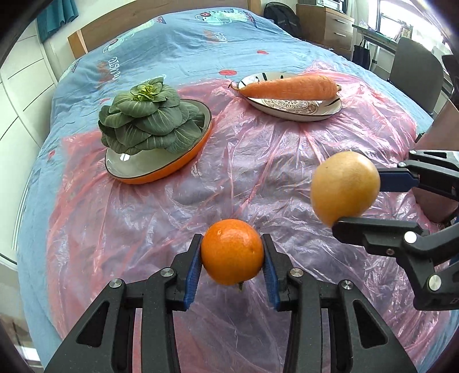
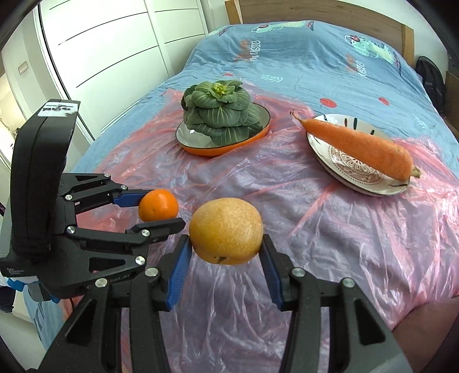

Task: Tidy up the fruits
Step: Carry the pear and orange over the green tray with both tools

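Quick count: two grippers, left gripper (image 1: 231, 252) plus right gripper (image 2: 226, 252). One orange (image 1: 232, 251), one yellow pear (image 2: 226, 230). One carrot (image 1: 288, 87), one bok choy (image 1: 149, 114). Two plates: orange plate (image 1: 160, 172), patterned plate (image 1: 298, 110).

Both views are bright with soft, even daylight. In the left wrist view a window (image 1: 393, 17) at the upper right is nearly blown out to white. The crinkled pink plastic sheet (image 1: 258, 160) scatters small glints, and the glossy round orange fruit (image 1: 231, 251) carries a pale highlight on top. Shadows are faint and diffuse. The fisheye lens bends the bed with its blue printed cover (image 2: 301, 57) and the white wardrobe doors (image 2: 114, 43) into curves, with dark vignetting at the corners. The yellow-brown round fruit (image 2: 226, 229) looks slightly soft at its edges.
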The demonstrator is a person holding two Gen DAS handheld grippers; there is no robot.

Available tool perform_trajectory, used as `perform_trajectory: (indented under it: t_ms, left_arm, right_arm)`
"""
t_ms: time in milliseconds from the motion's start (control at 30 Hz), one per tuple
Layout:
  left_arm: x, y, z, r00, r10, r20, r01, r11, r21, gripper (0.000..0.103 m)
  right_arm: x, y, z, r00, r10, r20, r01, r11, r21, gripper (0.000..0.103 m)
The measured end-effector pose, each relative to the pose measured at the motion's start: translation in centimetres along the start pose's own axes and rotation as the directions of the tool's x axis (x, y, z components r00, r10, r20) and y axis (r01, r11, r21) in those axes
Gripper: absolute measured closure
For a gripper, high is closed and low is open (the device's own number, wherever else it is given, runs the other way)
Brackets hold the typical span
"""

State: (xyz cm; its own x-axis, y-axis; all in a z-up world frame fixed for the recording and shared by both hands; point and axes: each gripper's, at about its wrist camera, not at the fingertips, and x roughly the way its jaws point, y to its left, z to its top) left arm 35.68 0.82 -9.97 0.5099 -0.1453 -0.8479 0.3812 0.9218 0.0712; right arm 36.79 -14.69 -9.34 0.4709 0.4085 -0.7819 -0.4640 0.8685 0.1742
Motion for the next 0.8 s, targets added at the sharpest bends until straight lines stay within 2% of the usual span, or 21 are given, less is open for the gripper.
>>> perform_trajectory:
  t_ms: [300, 500, 800]
  left_arm:
    - [-3.9, -2.8, -3.7, 1.0, -0.001, -0.023, 0.001, 1.0, -0.024, 0.069]
    - [-5.9, -6.0, -6.7, 0.998, -0.009, -0.065, 0.007, 1.0, -0.02, 0.069]
    - [-8.0, -11.9, -7.7, 0.995, -0.038, -0.093, 0.042, 0.998, 0.044, 0.069]
  right_arm:
    - [-4.7, 1.9, -6.3, 1.0, 0.008, -0.016, -0.008, 1.0, 0.03, 0.019]
    - [-7.2, 2.6, -11.4, 0.998, 0.047, -0.048, -0.041, 0.993, 0.11, 0.019]
    - [-11.2, 1.6, -18.3, 0.993, 0.057, -0.102, -0.033, 0.975, 0.221, 0.019]
